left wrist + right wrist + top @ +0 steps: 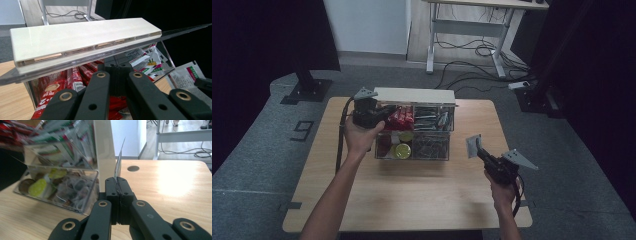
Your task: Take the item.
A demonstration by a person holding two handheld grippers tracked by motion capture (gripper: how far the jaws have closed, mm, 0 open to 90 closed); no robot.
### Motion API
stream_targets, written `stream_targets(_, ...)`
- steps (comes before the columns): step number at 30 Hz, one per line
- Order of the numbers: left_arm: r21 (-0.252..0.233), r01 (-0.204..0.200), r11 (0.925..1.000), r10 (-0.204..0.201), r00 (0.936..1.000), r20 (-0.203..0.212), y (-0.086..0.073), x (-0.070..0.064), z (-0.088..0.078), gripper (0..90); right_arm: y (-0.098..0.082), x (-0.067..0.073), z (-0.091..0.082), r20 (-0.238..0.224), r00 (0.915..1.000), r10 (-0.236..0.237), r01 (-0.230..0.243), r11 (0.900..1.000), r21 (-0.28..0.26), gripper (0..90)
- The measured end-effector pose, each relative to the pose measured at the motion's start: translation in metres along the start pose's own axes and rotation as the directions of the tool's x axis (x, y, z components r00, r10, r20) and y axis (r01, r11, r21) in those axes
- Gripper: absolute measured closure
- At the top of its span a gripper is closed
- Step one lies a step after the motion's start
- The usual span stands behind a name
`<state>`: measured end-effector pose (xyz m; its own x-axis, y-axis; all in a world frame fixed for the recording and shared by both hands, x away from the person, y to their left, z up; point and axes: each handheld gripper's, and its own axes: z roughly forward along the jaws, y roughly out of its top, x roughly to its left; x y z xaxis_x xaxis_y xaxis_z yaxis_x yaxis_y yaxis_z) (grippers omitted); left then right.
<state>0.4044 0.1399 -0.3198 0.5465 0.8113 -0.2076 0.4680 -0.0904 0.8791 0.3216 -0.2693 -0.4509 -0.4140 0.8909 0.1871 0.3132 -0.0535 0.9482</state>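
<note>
A clear plastic organizer box stands mid-table with red stick packs, white-green sachets and round green-topped pods in its compartments. Its clear lid is raised, with a long white block lying on it. My left gripper is at the box's back left; its jaws are shut, tips just under the lid's edge. To the right of the box, my right gripper is shut on a white-green sachet, held above the table and seen edge-on in the right gripper view.
The wooden table has open room in front of and right of the box, and a round hole near its far edge. Behind it are a desk frame, floor cables and a black stand.
</note>
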Motion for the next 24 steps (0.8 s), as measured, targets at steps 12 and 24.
stream_targets(12, -0.003, 0.001, 1.0, -0.001, 1.0, 0.006, -0.001, -0.002, 0.0, 90.0, -0.02, -0.016, 0.006, 0.033, 0.9993, 0.016, -0.018, 0.998, 0.059, 88.1)
stream_targets(24, -0.002, 0.004, 1.0, -0.004, 1.0, 0.007, -0.003, -0.002, 0.0, 90.0, -0.039, -0.032, 0.017, 0.066, 0.997, 0.042, -0.05, 0.99, 0.13, 88.1)
